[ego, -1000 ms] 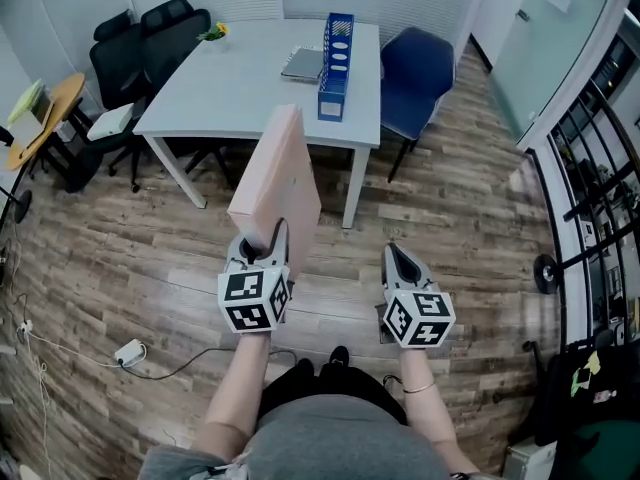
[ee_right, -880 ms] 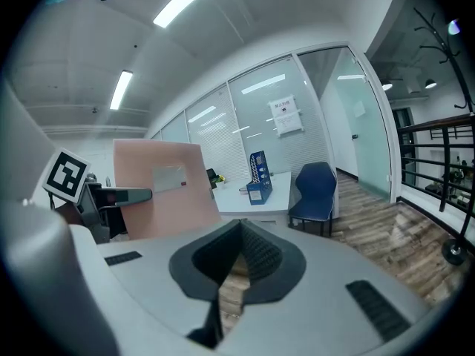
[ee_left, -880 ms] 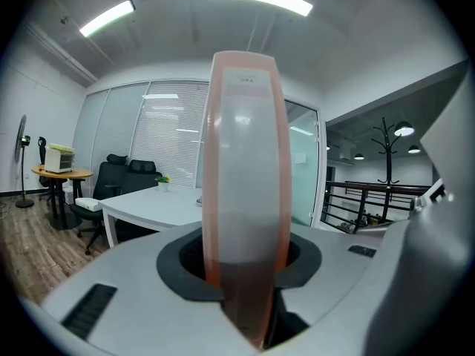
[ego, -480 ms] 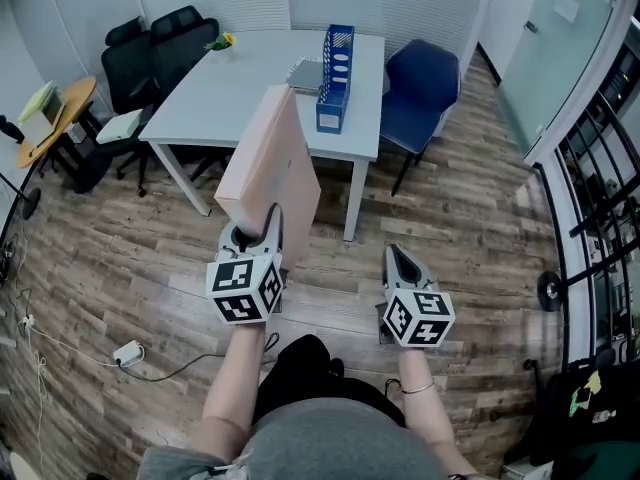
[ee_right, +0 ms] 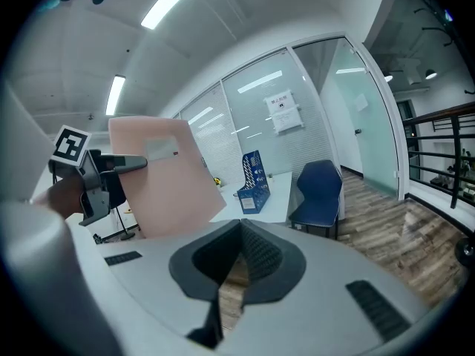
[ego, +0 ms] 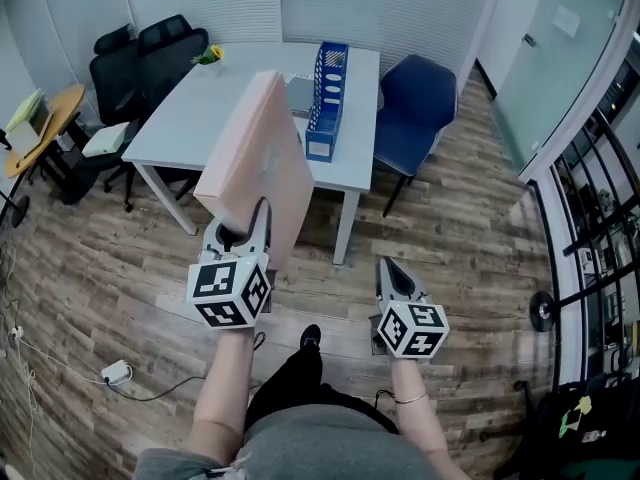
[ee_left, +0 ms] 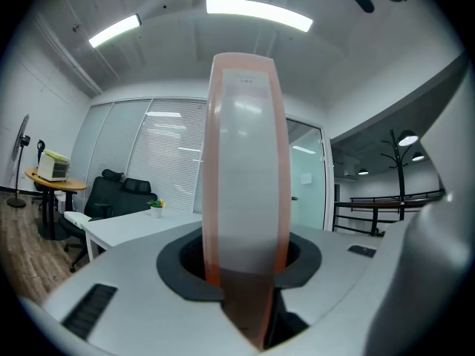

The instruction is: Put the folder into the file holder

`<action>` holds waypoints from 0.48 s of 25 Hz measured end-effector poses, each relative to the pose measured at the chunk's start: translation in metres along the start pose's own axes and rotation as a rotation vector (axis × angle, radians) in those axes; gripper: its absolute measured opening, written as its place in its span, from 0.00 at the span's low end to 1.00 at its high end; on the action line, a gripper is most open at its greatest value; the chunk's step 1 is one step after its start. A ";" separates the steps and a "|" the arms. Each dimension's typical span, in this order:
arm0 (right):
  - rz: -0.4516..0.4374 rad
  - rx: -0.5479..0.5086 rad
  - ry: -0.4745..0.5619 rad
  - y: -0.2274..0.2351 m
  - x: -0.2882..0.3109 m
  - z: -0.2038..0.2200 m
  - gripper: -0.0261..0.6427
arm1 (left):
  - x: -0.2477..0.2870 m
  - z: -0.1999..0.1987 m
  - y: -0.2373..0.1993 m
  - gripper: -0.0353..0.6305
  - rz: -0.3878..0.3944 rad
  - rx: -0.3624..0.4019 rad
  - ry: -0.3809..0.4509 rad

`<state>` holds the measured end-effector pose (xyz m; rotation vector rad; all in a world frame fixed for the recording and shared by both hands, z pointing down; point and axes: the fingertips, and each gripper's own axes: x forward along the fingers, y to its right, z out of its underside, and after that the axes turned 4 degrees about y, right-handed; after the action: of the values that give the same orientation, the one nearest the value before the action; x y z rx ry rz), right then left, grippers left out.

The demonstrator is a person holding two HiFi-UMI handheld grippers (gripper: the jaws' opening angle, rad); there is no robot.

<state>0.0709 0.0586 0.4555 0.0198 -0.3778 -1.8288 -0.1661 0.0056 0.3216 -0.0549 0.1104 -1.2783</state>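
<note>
Clamping pink folder (ego: 252,158) in L gripper (ego: 241,230); R gripper (ego: 386,266) jaws together.

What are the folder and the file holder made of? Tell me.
Folder: pale pink, matte, probably stiff card or plastic; it stands unbent though gripped only at one end. File holder: blue, likely moulded plastic, with cutouts in its front.
</note>
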 end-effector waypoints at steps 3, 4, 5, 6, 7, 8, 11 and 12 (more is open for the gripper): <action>0.004 -0.004 0.007 0.010 0.030 -0.014 0.05 | 0.035 -0.018 -0.010 0.27 0.003 0.007 0.039; 0.006 0.000 0.011 0.013 0.040 -0.018 0.05 | 0.047 -0.025 -0.013 0.27 0.003 0.012 0.054; 0.007 0.006 0.015 0.016 0.050 -0.022 0.05 | 0.059 -0.031 -0.017 0.27 0.005 0.016 0.068; 0.010 0.012 0.016 0.019 0.059 -0.024 0.05 | 0.071 -0.038 -0.021 0.27 0.007 0.019 0.080; 0.014 0.016 0.016 0.021 0.068 -0.027 0.05 | 0.083 -0.044 -0.024 0.27 0.010 0.020 0.091; 0.020 0.018 0.015 0.024 0.075 -0.029 0.05 | 0.094 -0.050 -0.026 0.27 0.015 0.021 0.101; 0.032 0.025 0.008 0.028 0.098 -0.033 0.05 | 0.125 -0.069 -0.033 0.27 0.033 0.019 0.135; 0.035 0.029 0.005 0.029 0.105 -0.034 0.05 | 0.134 -0.075 -0.035 0.27 0.039 0.019 0.147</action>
<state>0.0741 -0.0557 0.4499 0.0378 -0.3988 -1.7889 -0.1696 -0.1316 0.2437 0.0572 0.2249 -1.2434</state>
